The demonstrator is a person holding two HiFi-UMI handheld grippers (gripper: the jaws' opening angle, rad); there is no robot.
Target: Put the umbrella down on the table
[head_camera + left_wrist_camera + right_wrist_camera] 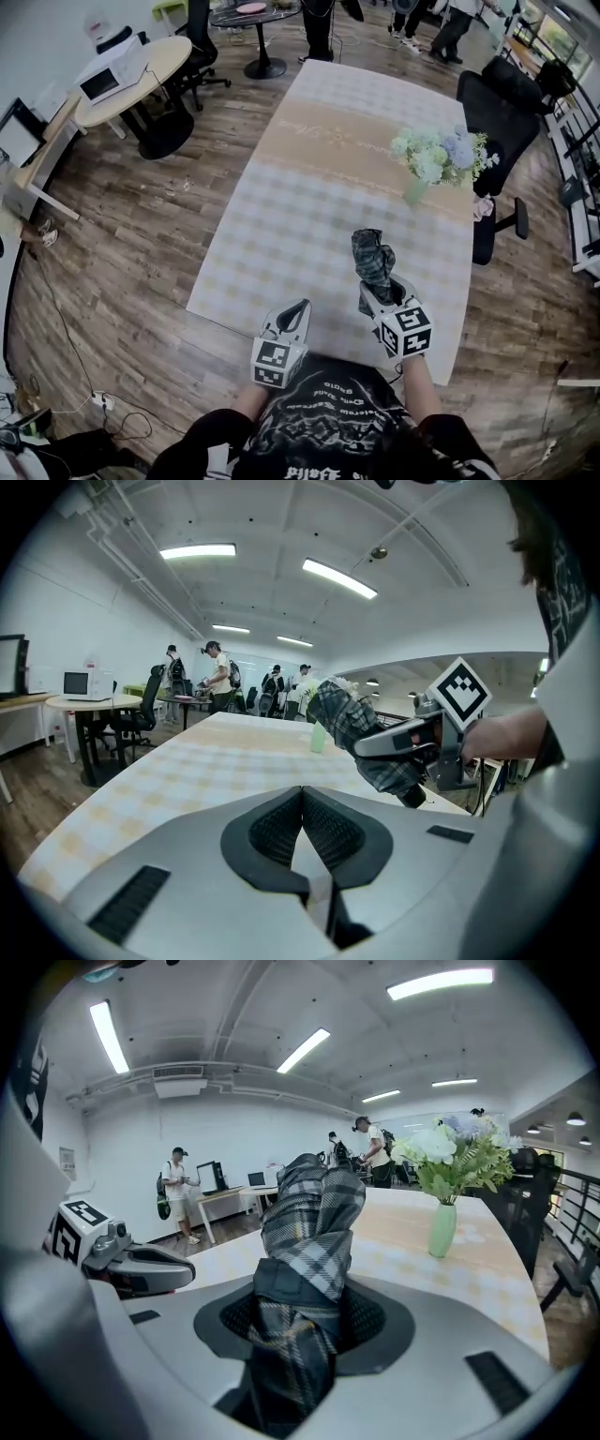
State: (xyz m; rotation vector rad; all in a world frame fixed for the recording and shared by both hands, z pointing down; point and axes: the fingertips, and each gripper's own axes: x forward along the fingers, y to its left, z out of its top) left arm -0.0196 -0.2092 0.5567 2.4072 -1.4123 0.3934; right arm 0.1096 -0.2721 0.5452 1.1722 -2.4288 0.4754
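A folded grey plaid umbrella (372,258) sticks forward out of my right gripper (379,292), which is shut on it above the near end of the table (281,234). In the right gripper view the umbrella (309,1232) rises between the pads and fills the middle. From the left gripper view, the umbrella (361,728) and the right gripper (412,747) show off to the right, above the table (187,771). My left gripper (298,314) hovers at the table's near edge, left of the right one, shut with nothing between its pads (302,832).
A green vase of white and blue flowers (433,161) stands at the table's right side, also in the right gripper view as the vase (442,1227). A black office chair (502,122) is by the far right edge. A round table (141,75) and several people stand further off.
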